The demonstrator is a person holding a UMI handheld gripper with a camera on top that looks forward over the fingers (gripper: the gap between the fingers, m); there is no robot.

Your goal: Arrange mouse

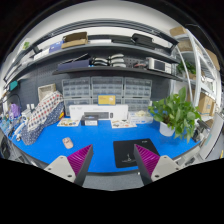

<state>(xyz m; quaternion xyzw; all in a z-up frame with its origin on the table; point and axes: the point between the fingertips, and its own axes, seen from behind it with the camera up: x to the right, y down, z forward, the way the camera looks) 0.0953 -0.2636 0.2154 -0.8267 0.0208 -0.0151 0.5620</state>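
Your gripper (111,160) hung wide open and empty above the blue surface (40,152). The mouse (68,143) lay ahead and left of the left finger, its long axis pointing away; the black mouse pad (127,152) sat between the fingers.

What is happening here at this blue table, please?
A hand-held gripper hovers over the blue table with its jaws open and holding nothing. A small pink mouse lies ahead, beside one finger. A flat black square mouse pad lies between the fingers. A green potted plant stands farther back.
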